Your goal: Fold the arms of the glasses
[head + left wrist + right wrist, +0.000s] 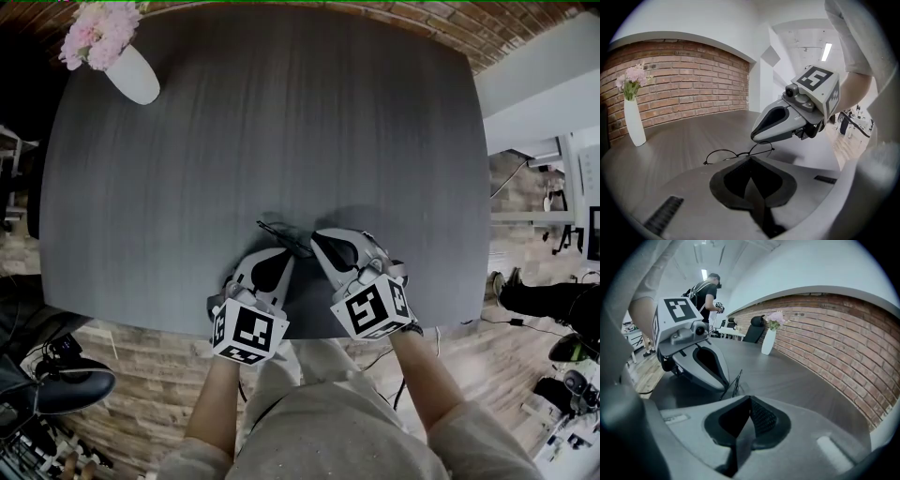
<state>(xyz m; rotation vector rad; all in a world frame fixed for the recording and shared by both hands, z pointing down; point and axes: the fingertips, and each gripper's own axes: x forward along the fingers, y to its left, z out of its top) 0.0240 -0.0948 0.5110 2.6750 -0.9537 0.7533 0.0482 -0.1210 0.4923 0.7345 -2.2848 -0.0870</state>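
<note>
Thin black wire glasses [282,234] with round rims lie on the dark table [281,122] near its front edge. In the left gripper view the glasses [736,153] sit just beyond my left gripper [750,160], whose jaws meet with nothing between them. My right gripper [774,125] hovers over their right rim there. From the right gripper view the glasses [735,383] appear edge-on, just past my shut right gripper [749,398], with the left gripper [704,365] behind them. In the head view the left gripper [283,257] and right gripper [318,237] flank the glasses. How the arms lie is unclear.
A white vase with pink flowers [127,66] stands at the table's far left corner. A brick wall [684,79] runs behind the table. A person [707,291] stands in the background beside desks and a chair. Wooden floor [122,366] lies below the front edge.
</note>
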